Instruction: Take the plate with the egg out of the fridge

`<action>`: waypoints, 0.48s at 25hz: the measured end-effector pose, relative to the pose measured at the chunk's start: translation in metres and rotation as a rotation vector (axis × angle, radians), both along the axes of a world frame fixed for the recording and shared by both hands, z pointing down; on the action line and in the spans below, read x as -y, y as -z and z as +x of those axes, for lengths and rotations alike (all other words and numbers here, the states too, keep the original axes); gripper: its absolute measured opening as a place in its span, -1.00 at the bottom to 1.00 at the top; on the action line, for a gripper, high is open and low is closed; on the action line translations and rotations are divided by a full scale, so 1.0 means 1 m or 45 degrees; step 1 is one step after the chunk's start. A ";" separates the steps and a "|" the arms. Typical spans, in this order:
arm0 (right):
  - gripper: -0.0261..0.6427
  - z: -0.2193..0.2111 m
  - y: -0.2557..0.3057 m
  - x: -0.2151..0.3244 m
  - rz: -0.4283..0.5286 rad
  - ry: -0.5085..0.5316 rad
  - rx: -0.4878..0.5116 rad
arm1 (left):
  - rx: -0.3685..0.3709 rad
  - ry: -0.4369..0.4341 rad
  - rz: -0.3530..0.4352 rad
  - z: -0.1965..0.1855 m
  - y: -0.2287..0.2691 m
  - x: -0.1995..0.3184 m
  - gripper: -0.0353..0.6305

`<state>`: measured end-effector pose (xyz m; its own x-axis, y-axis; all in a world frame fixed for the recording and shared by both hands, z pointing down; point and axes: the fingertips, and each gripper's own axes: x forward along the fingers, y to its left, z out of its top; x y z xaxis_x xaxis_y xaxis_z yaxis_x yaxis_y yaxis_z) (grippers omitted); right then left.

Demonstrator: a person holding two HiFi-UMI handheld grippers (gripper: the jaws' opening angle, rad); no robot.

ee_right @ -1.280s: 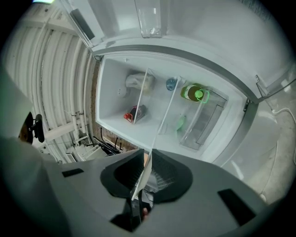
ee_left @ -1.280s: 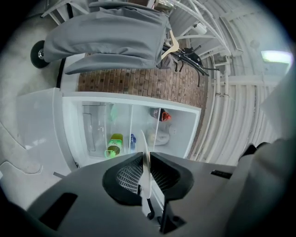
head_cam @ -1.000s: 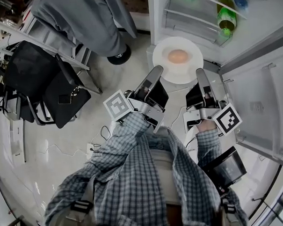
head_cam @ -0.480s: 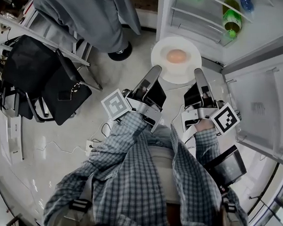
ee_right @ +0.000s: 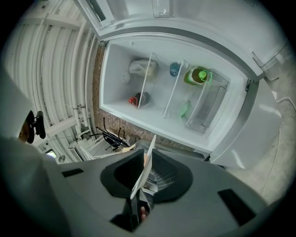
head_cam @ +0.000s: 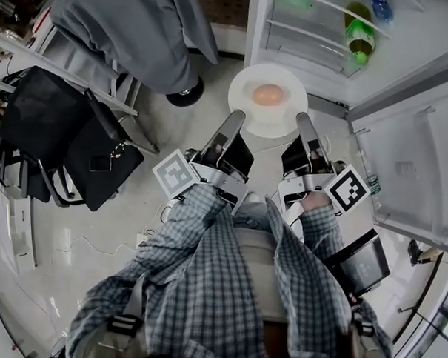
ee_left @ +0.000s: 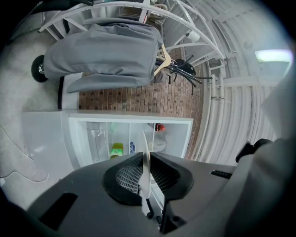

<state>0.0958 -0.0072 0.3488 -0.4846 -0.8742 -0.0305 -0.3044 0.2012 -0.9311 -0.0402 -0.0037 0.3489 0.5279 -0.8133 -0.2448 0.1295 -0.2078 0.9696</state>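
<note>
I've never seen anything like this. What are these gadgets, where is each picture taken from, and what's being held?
There is no robot: a person holds a hand-held gripper, a two-jawed clamp, in each hand. The head view comes from a camera on the person's head, looking down on the left hand-held gripper and the right hand-held gripper. The two gripper views come from cameras riding on each one, looking along its jaws. Both are shut on the rim of one white plate carrying an egg; those views show the plate edge-on. It hangs above the floor, outside the open fridge.
</note>
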 end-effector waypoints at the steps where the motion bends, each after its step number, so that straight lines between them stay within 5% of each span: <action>1: -0.75 0.000 0.000 0.001 0.002 -0.002 -0.002 | -0.001 -0.001 0.002 -0.001 0.000 0.001 -0.73; 12: -0.75 0.004 0.000 0.003 0.000 -0.039 -0.013 | -0.035 -0.033 -0.017 0.004 -0.003 0.008 -0.73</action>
<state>0.1002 -0.0100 0.3484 -0.4577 -0.8887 -0.0254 -0.3198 0.1913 -0.9280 -0.0367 -0.0114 0.3518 0.5423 -0.8026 -0.2485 0.1612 -0.1909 0.9683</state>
